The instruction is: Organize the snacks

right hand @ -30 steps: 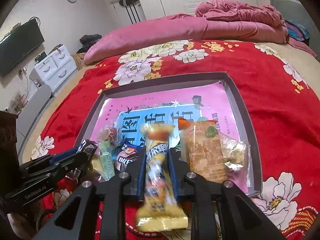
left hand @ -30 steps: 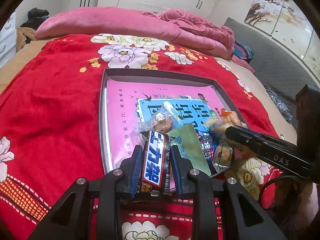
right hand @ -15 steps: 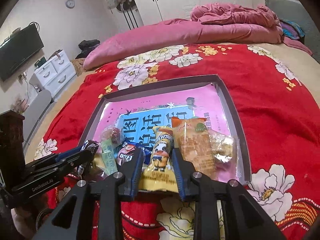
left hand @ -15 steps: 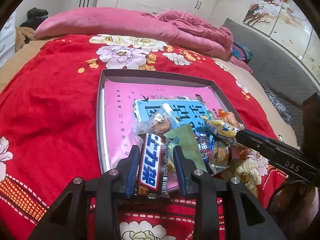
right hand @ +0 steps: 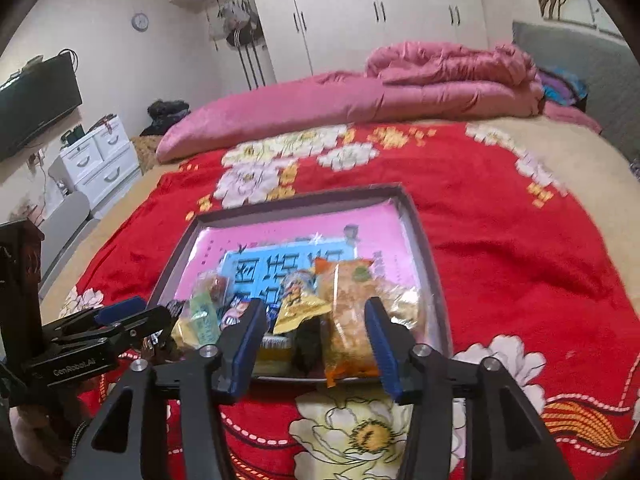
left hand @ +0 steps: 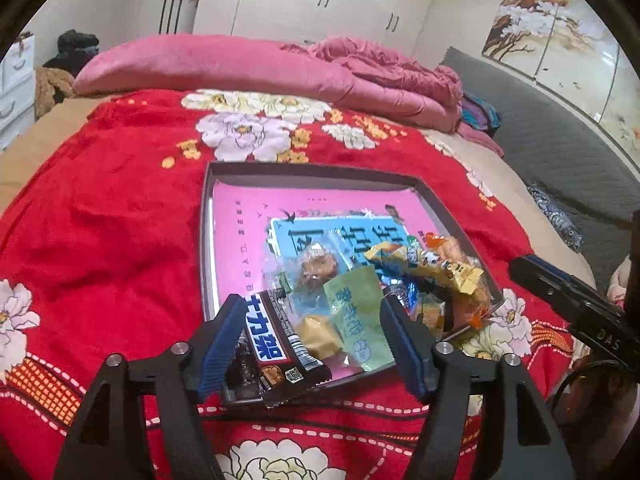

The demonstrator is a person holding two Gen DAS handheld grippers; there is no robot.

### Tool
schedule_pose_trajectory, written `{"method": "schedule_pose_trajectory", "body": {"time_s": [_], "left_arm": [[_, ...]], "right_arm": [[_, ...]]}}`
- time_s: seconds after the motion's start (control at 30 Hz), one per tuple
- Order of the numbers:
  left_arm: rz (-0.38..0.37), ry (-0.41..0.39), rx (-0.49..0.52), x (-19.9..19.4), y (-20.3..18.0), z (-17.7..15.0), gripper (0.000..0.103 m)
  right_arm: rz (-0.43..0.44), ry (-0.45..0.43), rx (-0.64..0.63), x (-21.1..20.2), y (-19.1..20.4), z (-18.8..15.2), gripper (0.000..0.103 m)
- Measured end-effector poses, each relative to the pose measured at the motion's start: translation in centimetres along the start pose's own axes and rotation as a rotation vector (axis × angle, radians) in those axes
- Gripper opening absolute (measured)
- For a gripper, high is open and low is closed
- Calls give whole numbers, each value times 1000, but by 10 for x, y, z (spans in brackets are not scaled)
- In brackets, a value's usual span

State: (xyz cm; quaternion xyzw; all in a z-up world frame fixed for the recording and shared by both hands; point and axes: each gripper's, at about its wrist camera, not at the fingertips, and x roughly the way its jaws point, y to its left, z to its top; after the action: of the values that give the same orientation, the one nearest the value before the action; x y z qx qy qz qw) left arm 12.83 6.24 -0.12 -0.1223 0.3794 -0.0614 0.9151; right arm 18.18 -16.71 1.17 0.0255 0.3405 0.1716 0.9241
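The bed carries the tray; the snacks are piled at its 6 o'clock edge, the 12 o'clock half bare. Left gripper: jaws opening, chocolate bar lying loose between them. Right gripper: jaws opening, yellow packet released. Judged: gathering done, arranging remains.

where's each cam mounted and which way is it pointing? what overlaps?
Left wrist: on the left gripper, aimed down over the dark chocolate bar wrapper into the shallow grey cardboard tray; jaws opening, right gripper visible.
Right wrist: on the right gripper, facing the same tray; jaws opening, left gripper visible.
Shared: tray, red floral blanket.
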Motion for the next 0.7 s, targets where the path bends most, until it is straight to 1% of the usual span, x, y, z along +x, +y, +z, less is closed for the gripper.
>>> {"method": "schedule_pose_trajectory", "body": {"time_s": [0.07, 0.13, 0.2, 0.27, 0.33, 0.37, 0.4, 0.43, 0.53, 0.6, 0.7], "left_arm": [[2, -20, -2, -7, -1, 0, 75], [12, -31, -7, -14, -3, -2, 76], [16, -32, -16, -22, -7, -7, 76], [14, -13, -29, -28, -12, -13, 77], [10, 19, -39, -34, -21, -23, 77], [14, 31, -37, -36, -26, -28, 77], [19, 38, -30, -38, -31, -32, 77], [31, 48, -20, -41, -38, -38, 77], [42, 66, -5, -49, -49, -53, 77], [55, 73, -5, -53, -52, -60, 77], [75, 91, -17, -54, -50, -68, 77]], "right_arm": [[-25, -52, -17, -14, 1, 1, 67], [-41, -85, -35, -24, 3, 2, 71], [-51, -106, -52, -34, 6, 1, 74], [-63, -113, -64, -42, 9, -2, 77], [-60, -98, -70, -48, 11, -8, 79], [-57, -82, -73, -50, 11, -11, 82], [-59, -69, -71, -50, 11, -14, 87], [-63, -54, -60, -51, 10, -18, 89], [-72, -8, -30, -54, 6, -36, 90], [-89, 19, -39, -56, 4, -48, 90], [-104, 37, -49, -62, 2, -63, 90]]}}
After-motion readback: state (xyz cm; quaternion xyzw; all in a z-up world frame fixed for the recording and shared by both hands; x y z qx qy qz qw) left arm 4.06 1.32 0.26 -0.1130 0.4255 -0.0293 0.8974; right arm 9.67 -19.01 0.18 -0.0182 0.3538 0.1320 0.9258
